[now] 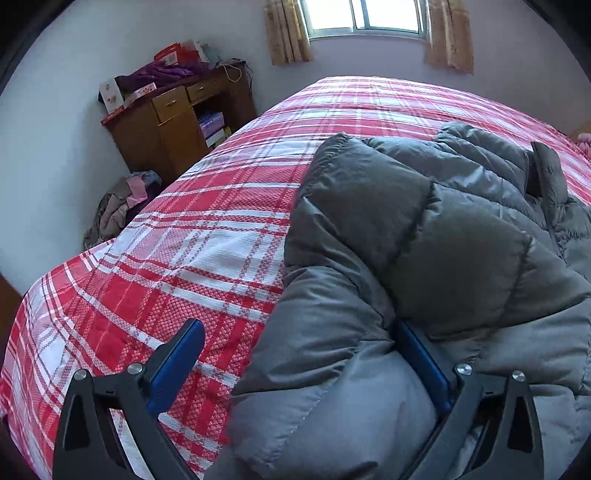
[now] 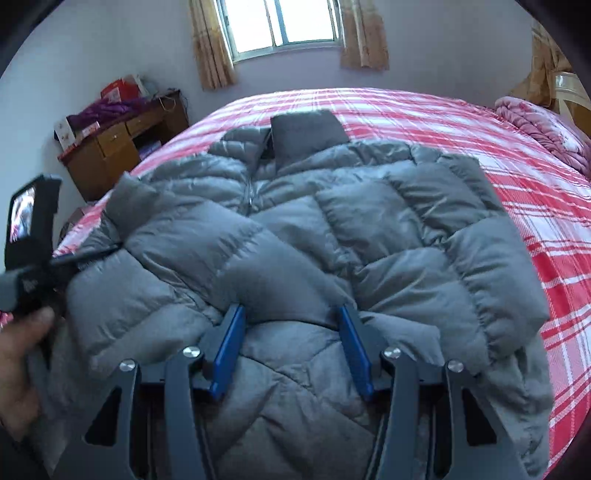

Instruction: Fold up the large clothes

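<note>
Pretty clearly a bedroom at home: big bed [image 2: 517, 206] with a red plaid cover, curtained window [image 2: 284, 26], cluttered wooden desk [image 1: 177, 122] in the corner, clothes pile [image 1: 122, 206] on the floor.

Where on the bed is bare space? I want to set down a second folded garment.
Free: the plaid bedspread left of the grey puffer jacket, toward the wooden desk, and the strip between the jacket and the pink quilt. Crowded: the near middle, under the jacket.

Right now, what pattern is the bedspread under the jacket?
Red-and-white plaid bedspread, clearest in the left wrist view.
</note>
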### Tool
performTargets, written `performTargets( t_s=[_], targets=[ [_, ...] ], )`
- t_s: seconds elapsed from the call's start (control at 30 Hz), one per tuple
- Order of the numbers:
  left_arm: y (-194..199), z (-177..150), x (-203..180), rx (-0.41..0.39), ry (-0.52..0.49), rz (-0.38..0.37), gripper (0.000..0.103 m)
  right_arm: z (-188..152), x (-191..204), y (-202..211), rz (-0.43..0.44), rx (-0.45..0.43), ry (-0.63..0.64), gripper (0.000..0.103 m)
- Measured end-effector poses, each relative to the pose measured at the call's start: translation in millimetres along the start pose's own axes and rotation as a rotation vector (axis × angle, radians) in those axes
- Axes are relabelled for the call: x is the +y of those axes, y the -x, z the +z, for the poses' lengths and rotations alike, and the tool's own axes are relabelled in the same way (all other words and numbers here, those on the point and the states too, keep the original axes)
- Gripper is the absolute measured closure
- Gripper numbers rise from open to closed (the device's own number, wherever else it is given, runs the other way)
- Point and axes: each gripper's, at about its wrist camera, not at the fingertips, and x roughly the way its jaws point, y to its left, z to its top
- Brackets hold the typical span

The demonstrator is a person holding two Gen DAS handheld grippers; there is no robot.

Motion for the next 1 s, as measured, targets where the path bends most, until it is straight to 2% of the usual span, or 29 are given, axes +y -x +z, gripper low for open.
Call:
performTargets(
  t_s=[0.37, 0.47, 0.5, 0.53, 0.6, 0.67, 0.73, 0.8, 0.9, 0.97, 1.0],
  targets=[
    [-2, 0, -5, -0.004, -0.026, 0.028, 0.001, -1, 1, -13, -0.045, 0.033, 0.013, 0.048],
    [15, 5, -4, 0.051, -0.051, 0.029, 0.001, 1, 3, -14, -0.058, 0.045, 0.030, 0.049],
    [31, 10, -2, 0.035, -0.066, 0.015, 0.001, 3, 5, -10, -0.071, 0.054, 0.056, 0.049],
    [53, 16, 1, -0.021, -0.066, -0.009, 0.001, 4, 6, -4, -0.079, 0.052, 0.070, 0.049],
    [84, 28, 3, -0.124, -0.061, -0.054, 0.001, 14, 3, 29, -0.068, -0.041, 0.040, 0.046],
    [92, 44, -3, -0.136, -0.031, -0.095, 0.001, 25, 1, 50, -0.087, -0.119, 0.013, 0.043],
    [80, 54, -12, -0.091, -0.005, -0.100, 0.001, 41, -4, 59, -0.079, -0.161, -0.060, 0.043],
    [58, 56, -22, -0.050, 0.026, -0.081, 0.001, 50, -2, 53, -0.095, -0.164, -0.091, 0.038],
    [21, 45, -37, 0.019, 0.014, -0.018, 0.001, 54, -1, 21, -0.091, -0.112, -0.120, 0.035],
    [-5, 32, -42, 0.070, 0.006, -0.004, 0.001, 48, -3, 4, -0.113, -0.076, -0.132, 0.035],
    [-11, 26, -42, 0.069, 0.008, -0.010, 0.001, 44, -6, -5, -0.128, -0.069, -0.135, 0.035]
  ],
)
